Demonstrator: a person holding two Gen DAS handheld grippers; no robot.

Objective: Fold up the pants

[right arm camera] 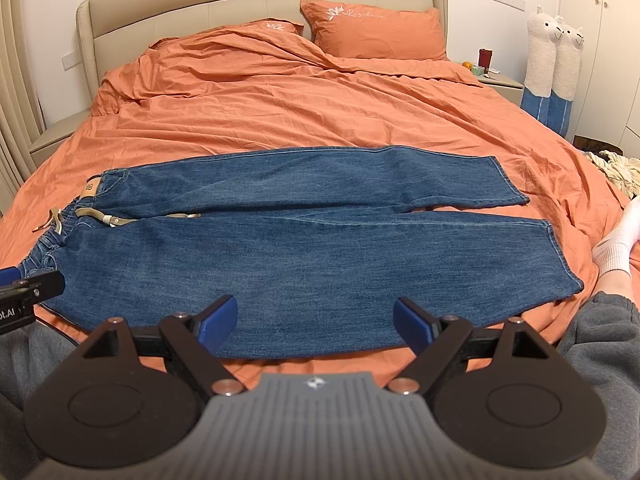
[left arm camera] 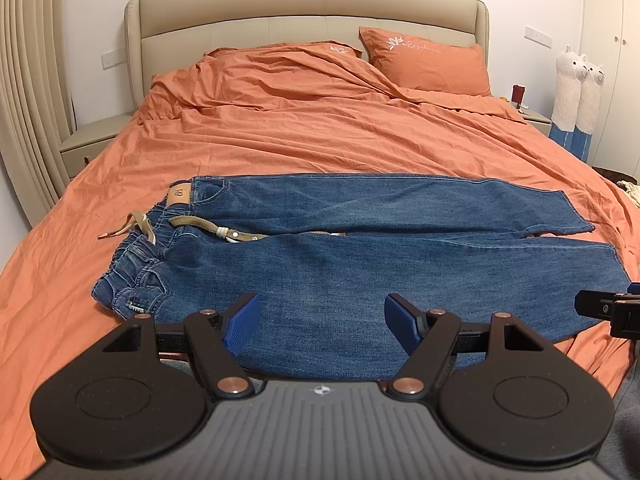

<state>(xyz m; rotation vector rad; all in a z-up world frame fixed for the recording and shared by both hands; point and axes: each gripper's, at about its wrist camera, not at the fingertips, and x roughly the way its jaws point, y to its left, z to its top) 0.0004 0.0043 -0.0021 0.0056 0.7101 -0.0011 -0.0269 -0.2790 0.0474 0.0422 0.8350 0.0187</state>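
Blue jeans [left arm camera: 360,252] [right arm camera: 304,256] lie flat across the near part of an orange bed [left arm camera: 280,136] [right arm camera: 280,108], waistband to the left with a tan drawstring [left arm camera: 200,226] [right arm camera: 96,216], both legs running right. My left gripper [left arm camera: 322,322] hovers open over the near leg close to the waistband side, nothing between its blue pads [left arm camera: 240,326]. My right gripper [right arm camera: 316,326] hovers open over the near leg further right, with empty blue pads [right arm camera: 218,326]. Each gripper's tip shows at the edge of the other's view.
Two orange pillows [left arm camera: 424,60] [right arm camera: 376,30] rest against a beige headboard [left arm camera: 304,12]. Nightstands flank the bed, the right one [right arm camera: 500,80] holding small items. Two plush llamas [right arm camera: 554,56] stand by the right wall. A person's grey-trousered leg [right arm camera: 600,344] and white sock [right arm camera: 618,244] are at the right.
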